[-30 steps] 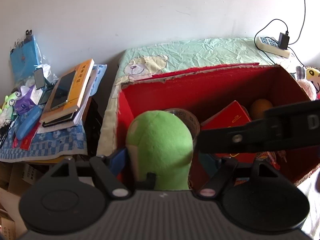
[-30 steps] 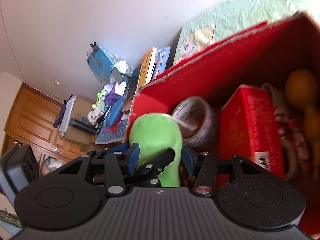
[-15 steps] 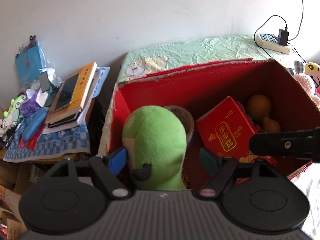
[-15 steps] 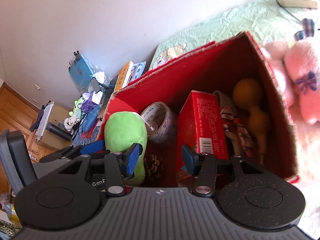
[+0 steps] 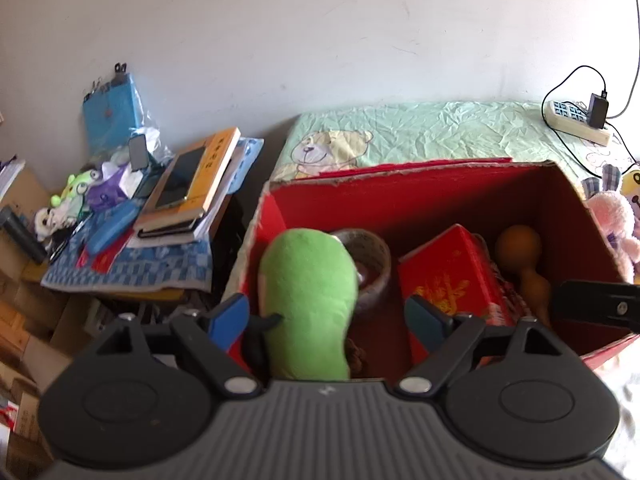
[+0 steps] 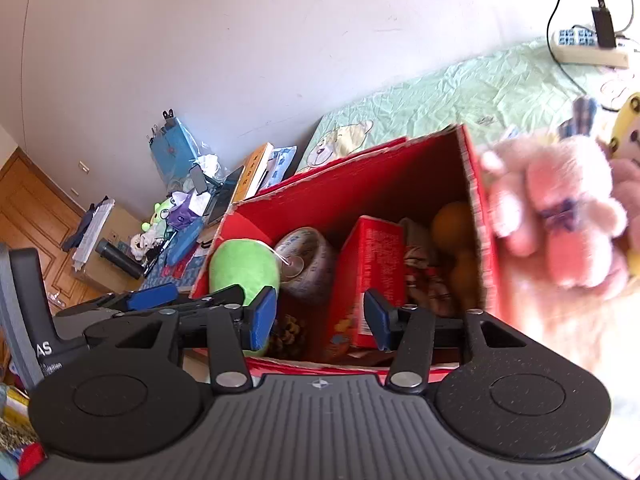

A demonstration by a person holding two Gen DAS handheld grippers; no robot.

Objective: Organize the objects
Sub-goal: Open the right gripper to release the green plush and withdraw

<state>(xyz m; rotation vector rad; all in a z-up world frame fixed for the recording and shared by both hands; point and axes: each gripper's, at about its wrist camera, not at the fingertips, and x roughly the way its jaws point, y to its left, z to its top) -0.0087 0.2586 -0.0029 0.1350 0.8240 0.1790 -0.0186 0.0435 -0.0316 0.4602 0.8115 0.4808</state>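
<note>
Now the green plush toy (image 5: 306, 300) stood upright in the red box's (image 5: 400, 184) left corner, released, as the left gripper (image 5: 326, 316) had just spread wide and the right gripper (image 6: 320, 314) hung open and empty.

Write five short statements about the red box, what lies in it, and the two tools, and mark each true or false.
1. The green plush toy stands inside the red box. True.
2. The left tool is clamped on the green plush toy. False: its jaws have just been opening and stand clear of the toy.
3. A roll of tape lies between the green plush toy and the red carton. True.
4. The pink plush toy is inside the red box. False: it lies outside, beside the box's wall.
5. The right tool holds the red carton. False: it is open and holds nothing.
</note>
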